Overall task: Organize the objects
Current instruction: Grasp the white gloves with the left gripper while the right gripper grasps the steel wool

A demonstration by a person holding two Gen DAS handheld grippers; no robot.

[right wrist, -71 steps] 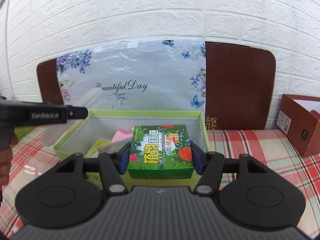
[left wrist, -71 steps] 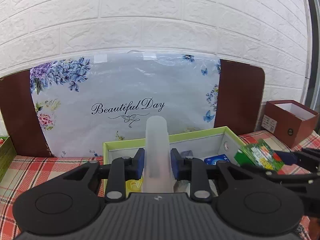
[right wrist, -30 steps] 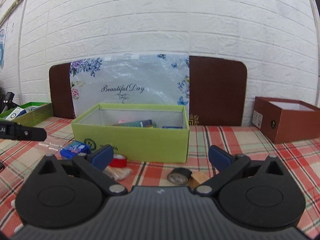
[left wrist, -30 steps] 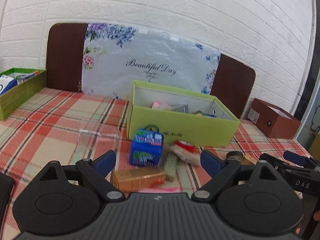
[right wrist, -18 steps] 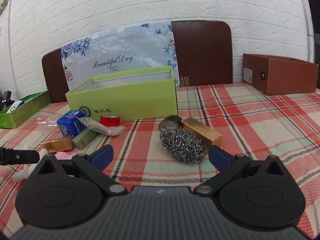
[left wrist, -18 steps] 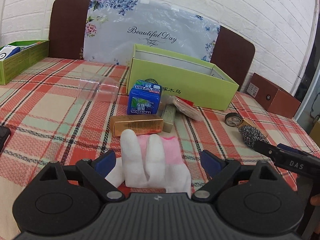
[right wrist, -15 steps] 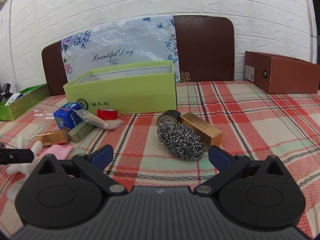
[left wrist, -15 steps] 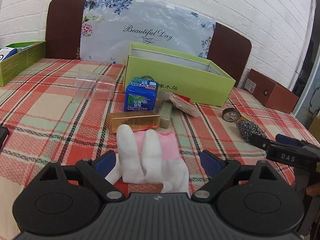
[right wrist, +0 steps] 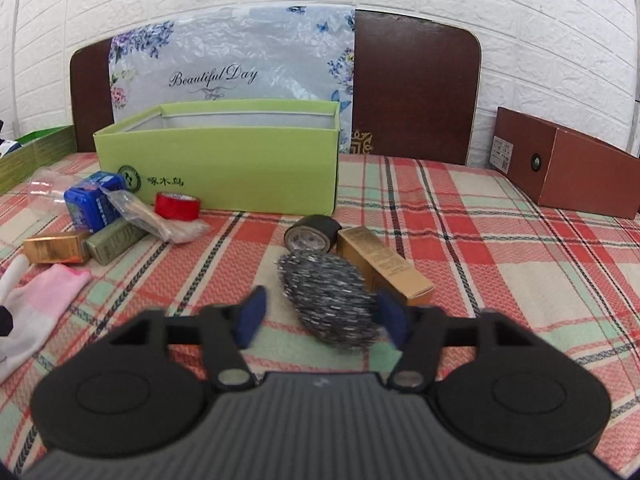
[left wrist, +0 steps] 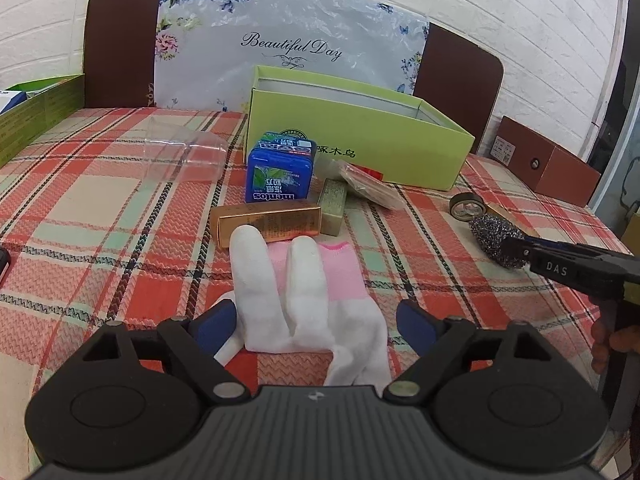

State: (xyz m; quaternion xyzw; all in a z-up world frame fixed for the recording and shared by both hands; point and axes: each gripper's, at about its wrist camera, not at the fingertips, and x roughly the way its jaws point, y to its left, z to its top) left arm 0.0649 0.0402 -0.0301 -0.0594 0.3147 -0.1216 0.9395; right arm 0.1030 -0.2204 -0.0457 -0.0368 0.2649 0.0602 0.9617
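Note:
A white and pink glove lies on the plaid tablecloth between the wide-open jaws of my left gripper. A steel wool scrubber lies between the jaws of my right gripper, which stand partly closed around it with gaps on both sides. The scrubber also shows in the left wrist view, with the right gripper's tip over it. The green box stands open behind. The glove shows at the left edge of the right wrist view.
Loose on the cloth: a blue mentos tin, gold boxes, an olive box, a plastic-wrapped packet, red tape, black tape, a clear cup. A brown box stands right, a green tray left.
Both grippers let their objects go into the green box, drew back and dropped to the table. The left now straddles the glove; the right has narrowed its jaws around the scrubber.

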